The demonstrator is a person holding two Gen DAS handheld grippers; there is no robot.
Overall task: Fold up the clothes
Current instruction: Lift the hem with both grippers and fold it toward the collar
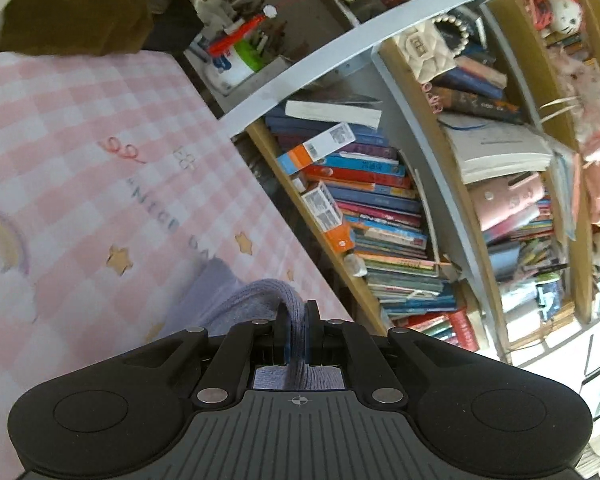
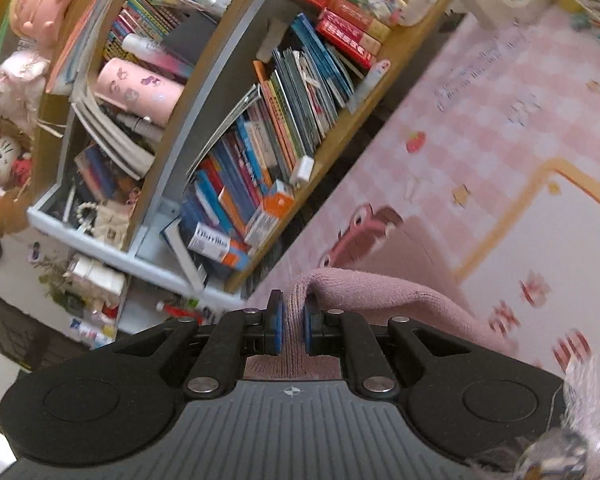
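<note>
In the left wrist view my left gripper (image 1: pixel 297 322) is shut on a fold of lavender knit garment (image 1: pixel 260 300), which trails down to the left onto the pink checked mat (image 1: pixel 80 140). Over in the right wrist view, a fold of pink knit garment (image 2: pixel 380 288) is pinched in my right gripper (image 2: pixel 294 314), shut between its blue pads (image 2: pixel 279 328); the cloth drapes away to the right over the same pink checked mat (image 2: pixel 480 120). Both grippers are lifted above the mat and tilted. The rest of each garment is hidden under the gripper bodies.
A crowded bookshelf (image 1: pixel 380 208) with stacked books and plush toys runs along the mat's edge, also the bookshelf (image 2: pixel 240 140) in the right wrist view. A holder of pens and clutter (image 1: pixel 240 52) stands beyond the mat's far corner, next to a brown cloth heap (image 1: pixel 80 12).
</note>
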